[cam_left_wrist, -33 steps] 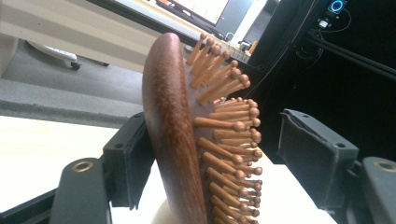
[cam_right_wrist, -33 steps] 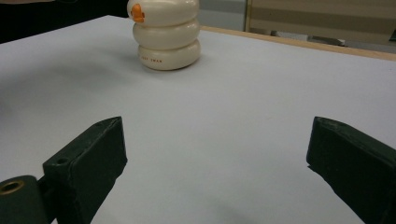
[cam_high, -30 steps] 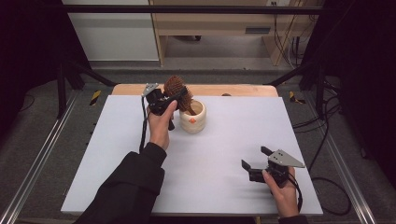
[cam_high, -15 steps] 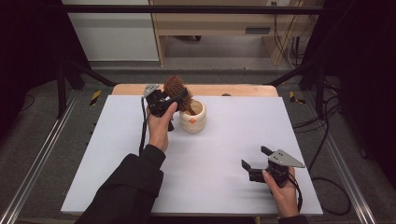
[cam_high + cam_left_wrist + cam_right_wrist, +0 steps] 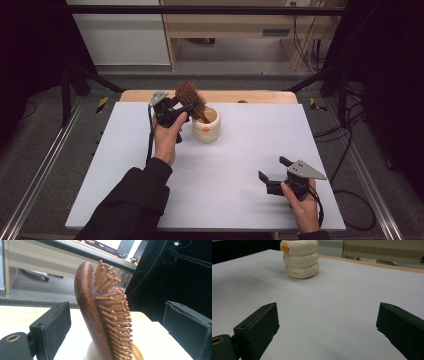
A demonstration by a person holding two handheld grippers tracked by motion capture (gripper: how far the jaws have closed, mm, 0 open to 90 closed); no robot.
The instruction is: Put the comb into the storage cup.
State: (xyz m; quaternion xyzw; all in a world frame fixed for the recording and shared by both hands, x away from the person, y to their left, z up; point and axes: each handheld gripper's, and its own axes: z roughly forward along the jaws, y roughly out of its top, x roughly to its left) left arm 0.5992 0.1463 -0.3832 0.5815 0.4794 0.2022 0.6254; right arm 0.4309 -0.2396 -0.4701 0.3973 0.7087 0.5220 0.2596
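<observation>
A wooden hairbrush with peg bristles stands handle-down in a cream ribbed cup at the back middle of the white table. My left gripper reaches in from the cup's left, level with the brush. In the left gripper view the brush leans between the two pads with a gap on each side. The jaws have just been opening and stand open around it. My right gripper rests near the front right of the table, open with nothing between its jaws, pointing toward the cup.
The white board lies on a wooden tabletop whose edge shows at the back. Metal rails run along both sides. A light wooden bench and cables stand beyond the table.
The left gripper's jaws have spread apart from the brush head, which stays standing in the cup. Neither hand has shifted noticeably.
</observation>
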